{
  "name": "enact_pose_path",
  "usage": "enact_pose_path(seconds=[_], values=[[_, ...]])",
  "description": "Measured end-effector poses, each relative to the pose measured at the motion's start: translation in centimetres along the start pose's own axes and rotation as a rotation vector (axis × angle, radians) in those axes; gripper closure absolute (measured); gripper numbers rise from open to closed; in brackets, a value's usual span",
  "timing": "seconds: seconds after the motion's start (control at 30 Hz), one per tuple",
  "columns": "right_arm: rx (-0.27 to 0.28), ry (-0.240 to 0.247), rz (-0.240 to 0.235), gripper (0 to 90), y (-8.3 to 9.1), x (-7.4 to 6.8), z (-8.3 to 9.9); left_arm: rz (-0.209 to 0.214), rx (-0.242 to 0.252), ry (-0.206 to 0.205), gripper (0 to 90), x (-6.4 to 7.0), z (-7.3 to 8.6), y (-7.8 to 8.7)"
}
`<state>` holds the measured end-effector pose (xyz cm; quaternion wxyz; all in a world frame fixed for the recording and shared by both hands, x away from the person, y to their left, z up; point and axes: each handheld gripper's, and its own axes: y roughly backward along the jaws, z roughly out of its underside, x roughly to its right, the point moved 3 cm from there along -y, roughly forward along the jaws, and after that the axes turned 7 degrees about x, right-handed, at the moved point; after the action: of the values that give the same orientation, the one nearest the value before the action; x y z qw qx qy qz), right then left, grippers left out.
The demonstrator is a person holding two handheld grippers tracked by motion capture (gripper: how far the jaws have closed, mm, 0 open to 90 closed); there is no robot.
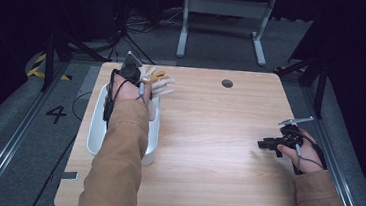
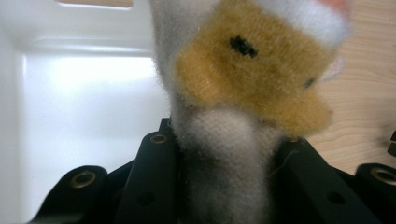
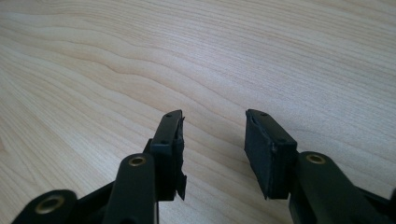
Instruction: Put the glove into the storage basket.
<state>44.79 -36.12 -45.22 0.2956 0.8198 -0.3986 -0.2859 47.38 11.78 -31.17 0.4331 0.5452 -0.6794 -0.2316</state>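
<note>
A: From the high view, where is everything?

B: The person's left gripper is up at the far left of the wooden table, above the far end of a white tub. A plush toy, pale grey with a tan patch, sticks out from it toward the right, over the tabletop just beside the tub's far corner. The right gripper is well apart from all that, low over bare wood near the right edge, pointing left.

A: And the left gripper view?

B: The plush toy is close up. A grey limb of it runs down between the two black jaws, which press on it from both sides, so the left gripper is clamped on the toy. The tan part has small dark marks. Behind on the left is the white tub; on the right, the table.

A: The right gripper view?

B: The right gripper has its jaws a moderate way apart, with nothing between them, just above the table. The pad on the left jaw looks frayed at its edge.
</note>
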Motion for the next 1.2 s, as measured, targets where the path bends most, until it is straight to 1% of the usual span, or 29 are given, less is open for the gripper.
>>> enact_pose_path(seconds=[0.03, 0.07, 0.17, 0.23, 0.3, 0.37, 0.47, 0.53, 0.6, 0.67, 0.73, 0.77, 0.87, 0.93, 0.97, 1.0, 1.03, 1.07, 1.1, 1.13, 1.2], values=[[0.001, -0.006, 0.001, 57.7, 0.0, 0.0, 0.0, -0.006, -0.003, 0.003, 72.0, -0.3, -0.1, -0.1], [0.004, -0.007, 0.002, 57.7, 0.0, 0.0, 0.0, -0.013, -0.004, 0.015, 72.0, -0.6, -0.1, -0.1], [0.011, -0.005, 0.004, 58.0, 0.1, 0.0, -0.1, -0.054, 0.001, 0.053, 71.9, -1.6, -0.2, -0.2], [0.011, -0.005, 0.003, 58.1, 0.1, 0.0, -0.1, -0.062, 0.008, 0.080, 71.9, -2.3, -0.3, -0.1], [0.009, -0.006, 0.004, 58.0, 0.1, 0.0, 0.0, -0.072, 0.010, 0.089, 71.9, -2.7, -0.2, -0.1], [0.009, -0.006, 0.005, 58.1, 0.1, 0.1, 0.0, -0.070, 0.006, 0.092, 71.8, -3.0, -0.1, 0.0], [0.012, -0.005, 0.007, 58.3, 0.1, 0.1, 0.0, -0.089, 0.002, 0.101, 71.7, -3.5, 0.0, 0.1], [0.013, -0.006, 0.007, 58.3, 0.1, 0.0, 0.0, -0.095, 0.004, 0.119, 71.7, -3.9, 0.1, 0.1], [0.014, -0.006, 0.006, 58.3, 0.1, 0.0, -0.1, -0.101, 0.003, 0.121, 71.7, -4.2, 0.2, 0.1], [0.011, -0.006, 0.008, 58.3, 0.0, 0.0, 0.0, -0.103, -0.007, 0.132, 71.7, -4.3, 0.4, -0.1], [0.007, -0.007, 0.008, 58.3, -0.1, 0.1, 0.0, -0.099, -0.004, 0.137, 71.7, -4.4, 0.5, -0.2], [0.005, -0.006, 0.009, 58.3, -0.2, 0.1, 0.1, -0.105, -0.004, 0.149, 71.7, -4.4, 0.6, -0.3], [0.003, -0.006, 0.009, 58.2, -0.2, 0.1, 0.1, -0.108, -0.008, 0.162, 71.7, -4.7, 0.7, -0.5], [0.005, -0.007, 0.008, 58.2, -0.1, 0.1, 0.1, -0.112, -0.003, 0.166, 71.7, -4.8, 0.8, -0.6], [0.009, -0.007, 0.005, 58.1, -0.1, 0.1, 0.0, -0.101, -0.009, 0.160, 71.6, -4.8, 0.9, -0.9], [0.009, -0.007, 0.005, 58.1, -0.1, 0.1, 0.0, -0.101, -0.009, 0.160, 71.6, -4.8, 0.9, -0.9], [0.012, -0.005, 0.008, 58.1, -0.1, 0.2, 0.0, -0.098, -0.011, 0.169, 71.6, -4.8, 1.0, -1.0], [0.014, -0.004, 0.009, 58.0, -0.1, 0.2, 0.0, -0.097, -0.009, 0.162, 71.6, -4.9, 1.1, -1.1], [0.012, -0.003, 0.011, 58.0, -0.1, 0.2, 0.1, -0.101, -0.004, 0.170, 71.6, -5.0, 1.3, -1.4], [0.011, -0.002, 0.013, 57.9, -0.1, 0.2, 0.1, -0.099, -0.009, 0.168, 71.6, -5.2, 1.4, -1.4], [0.010, -0.003, 0.011, 57.9, -0.1, 0.2, 0.1, -0.104, -0.007, 0.184, 71.5, -5.4, 1.8, -1.8]])
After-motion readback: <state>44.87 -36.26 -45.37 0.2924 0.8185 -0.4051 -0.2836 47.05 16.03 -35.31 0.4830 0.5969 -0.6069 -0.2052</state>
